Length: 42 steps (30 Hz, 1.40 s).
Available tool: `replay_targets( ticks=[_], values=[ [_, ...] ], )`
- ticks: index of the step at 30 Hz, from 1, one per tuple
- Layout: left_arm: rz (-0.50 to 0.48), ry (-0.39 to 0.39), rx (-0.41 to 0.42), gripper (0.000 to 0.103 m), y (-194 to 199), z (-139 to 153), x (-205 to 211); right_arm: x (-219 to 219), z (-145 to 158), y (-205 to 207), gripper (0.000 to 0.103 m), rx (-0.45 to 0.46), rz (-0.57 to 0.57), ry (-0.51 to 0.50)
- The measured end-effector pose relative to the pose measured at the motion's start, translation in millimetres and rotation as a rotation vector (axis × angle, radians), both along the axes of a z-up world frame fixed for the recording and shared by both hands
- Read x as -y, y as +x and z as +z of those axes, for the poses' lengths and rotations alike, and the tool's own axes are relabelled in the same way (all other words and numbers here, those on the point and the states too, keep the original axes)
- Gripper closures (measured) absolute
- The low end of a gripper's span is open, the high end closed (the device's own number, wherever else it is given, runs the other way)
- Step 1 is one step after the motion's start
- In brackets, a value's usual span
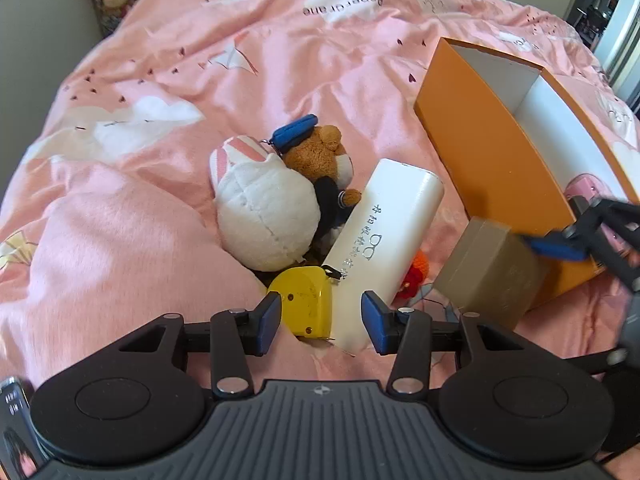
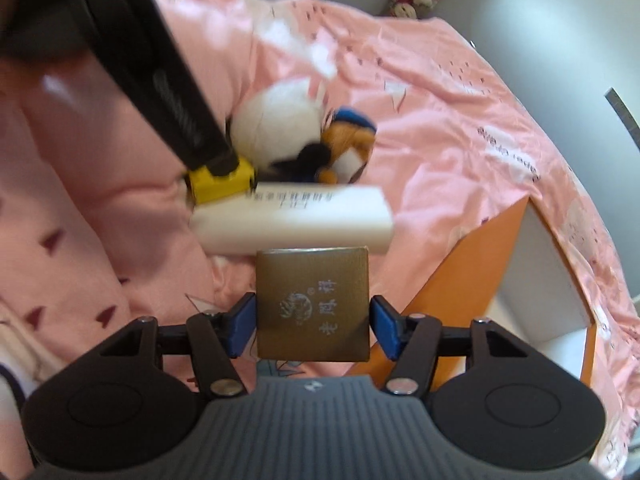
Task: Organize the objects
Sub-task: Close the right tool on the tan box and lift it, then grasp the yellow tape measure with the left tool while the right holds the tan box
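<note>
Gold box (image 2: 312,304) sits clamped in my right gripper (image 2: 312,326), held up beside the orange box's (image 1: 480,152) near wall. My left gripper (image 1: 320,322) hangs open with nothing gripped, jaws straddling the yellow tape measure (image 1: 304,296) and the white glasses case (image 1: 384,232). White plush (image 1: 264,216) and brown bear (image 1: 324,156) crowd right behind those on the pink duvet (image 1: 160,80).

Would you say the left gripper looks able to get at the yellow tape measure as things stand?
Probably yes. The left gripper is open just above the tape measure, with nothing over it. The white case lies tight against one side, so the pad there may catch it.
</note>
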State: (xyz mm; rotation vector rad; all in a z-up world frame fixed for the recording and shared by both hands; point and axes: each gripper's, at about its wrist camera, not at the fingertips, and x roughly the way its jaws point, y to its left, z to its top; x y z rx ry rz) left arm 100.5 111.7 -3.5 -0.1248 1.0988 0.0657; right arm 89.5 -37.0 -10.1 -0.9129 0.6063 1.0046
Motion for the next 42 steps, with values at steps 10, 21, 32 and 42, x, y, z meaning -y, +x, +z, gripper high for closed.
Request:
replay_targets(
  ticks=[10,21,32,42],
  values=[
    [-0.189,0.091,-0.119,0.035,34.5,-9.1,0.3,51.8,93.6,42.3,0.041,-0.101,0.042,0.109],
    [-0.217,0.015,-0.301,0.035,69.2,-53.3,-18.6,80.1,89.3,89.1,0.041,-0.156,-0.038,0.067],
    [-0.147,-0.153,-0.339,0.028,72.9,-78.5,-40.7,82.5,71.3,119.6,0.041,-0.244,0.117,-0.028],
    [-0.086,-0.261,-0.299,0.046,75.0,-83.8,-45.7,76.5,53.5,131.4,0.041,-0.28,0.149,-0.093]
  ],
)
